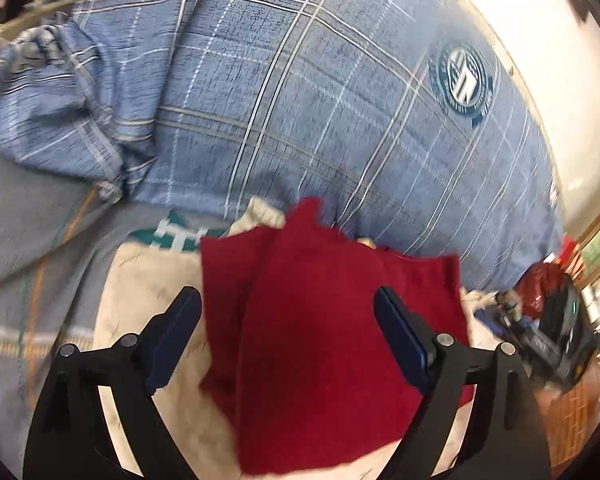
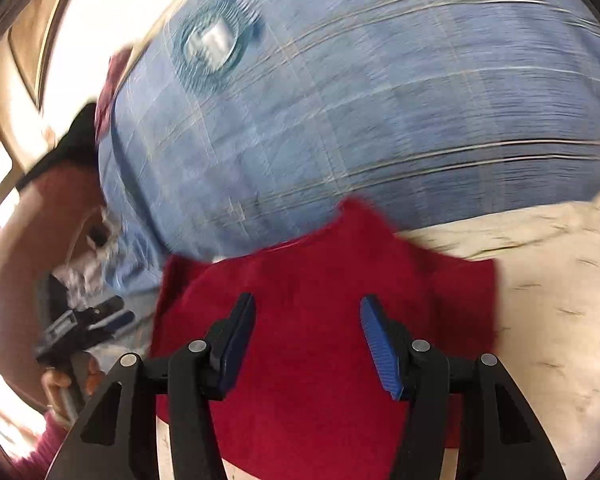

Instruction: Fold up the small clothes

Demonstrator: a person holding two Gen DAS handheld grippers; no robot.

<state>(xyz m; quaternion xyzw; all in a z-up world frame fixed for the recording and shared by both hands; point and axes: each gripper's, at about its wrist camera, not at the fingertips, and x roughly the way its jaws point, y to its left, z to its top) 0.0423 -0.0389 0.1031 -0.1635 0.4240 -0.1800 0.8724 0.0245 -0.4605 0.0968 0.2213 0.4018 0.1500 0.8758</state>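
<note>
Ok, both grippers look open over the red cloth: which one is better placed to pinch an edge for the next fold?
Probably left: the left gripper stands open with the red cloth's folded edge between its fingers; the right gripper hovers over mid-cloth.

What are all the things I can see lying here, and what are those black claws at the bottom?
Red cloth: one, dark red, folded, lying on the cream cloth under both claws.
Cream cloth: one, off-white with small marks, beneath the red cloth.
Plaid bedcover: one, blue with pale lines, behind.
Round emblem: one, teal and white, on the bedcover.
Left gripper: black, blue pads, open above the red cloth.
Right gripper: same, open.
</note>
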